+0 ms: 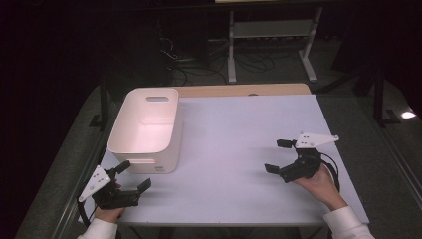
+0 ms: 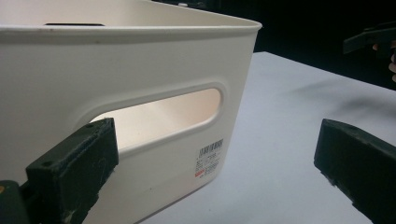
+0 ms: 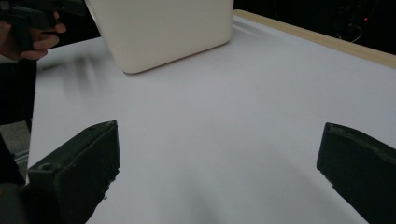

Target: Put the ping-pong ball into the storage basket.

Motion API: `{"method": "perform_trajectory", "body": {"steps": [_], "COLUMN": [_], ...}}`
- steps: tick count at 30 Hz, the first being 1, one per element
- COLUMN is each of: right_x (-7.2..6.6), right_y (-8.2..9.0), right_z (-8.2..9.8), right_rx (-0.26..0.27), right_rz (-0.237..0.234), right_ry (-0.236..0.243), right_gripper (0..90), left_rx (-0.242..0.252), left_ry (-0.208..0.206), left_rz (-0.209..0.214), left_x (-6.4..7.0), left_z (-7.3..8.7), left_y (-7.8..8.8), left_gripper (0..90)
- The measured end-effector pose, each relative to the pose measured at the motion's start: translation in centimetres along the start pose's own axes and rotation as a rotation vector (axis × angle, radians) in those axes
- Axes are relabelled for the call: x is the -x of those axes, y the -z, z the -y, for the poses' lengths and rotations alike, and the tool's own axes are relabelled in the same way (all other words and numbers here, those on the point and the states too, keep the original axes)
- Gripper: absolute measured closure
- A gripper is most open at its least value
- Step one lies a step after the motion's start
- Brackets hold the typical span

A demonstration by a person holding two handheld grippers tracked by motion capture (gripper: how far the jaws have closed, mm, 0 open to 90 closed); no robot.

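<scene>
In the high view, a white rectangular plastic bin (image 1: 145,128) with a slot handle in its short walls stands in the left half of the frame, on the pale lavender table top (image 1: 239,149). The bin is upright and its inside looks empty.

The left gripper (image 1: 134,175), black with a grey three-cornered plate on top, is in the lower left of the frame, just below the near corner of the bin. Its jaws stand wide apart and hold nothing. One jaw is close to the near wall of the bin, but I cannot tell if it touches. In the left gripper view the near wall of the bin (image 2: 140,93) takes the left and centre of the frame, with the oval handle slot (image 2: 159,116) and a small printed label (image 2: 209,158) below it.

The right gripper (image 1: 277,155) is in the lower right of the high view, well apart from the bin, held by a hand (image 1: 318,184) in a white sleeve. Its jaws are also wide apart, with only bare table between them. In the right gripper view the bin (image 3: 163,28) is at the top of the frame, and the other hand (image 3: 32,39) is at the upper left.
</scene>
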State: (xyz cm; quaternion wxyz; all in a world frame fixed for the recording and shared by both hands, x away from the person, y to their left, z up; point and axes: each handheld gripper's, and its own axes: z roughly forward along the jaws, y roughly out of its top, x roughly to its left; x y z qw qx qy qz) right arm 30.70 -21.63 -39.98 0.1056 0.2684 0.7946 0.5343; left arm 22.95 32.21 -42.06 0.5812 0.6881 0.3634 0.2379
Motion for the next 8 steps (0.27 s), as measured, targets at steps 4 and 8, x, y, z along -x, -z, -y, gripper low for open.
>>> {"method": "perform_trajectory", "body": {"steps": [4, 8], "right_x": [-0.3, -0.3], "right_y": [0.6, 1.8], "right_z": [0.3, 0.6], "right_rx": [0.044, 0.119], "right_rz": [0.035, 0.087], "right_ry": [0.007, 0.004], "right_gripper": [0.0, 0.0], "left_rx": [0.007, 0.012], "left_ry": [0.002, 0.009], "left_rz": [0.014, 0.018], "left_x": [0.0, 0.0], "left_z": [-0.1, -0.1], "left_y": [0.1, 0.0], "left_gripper": [0.0, 0.0]}}
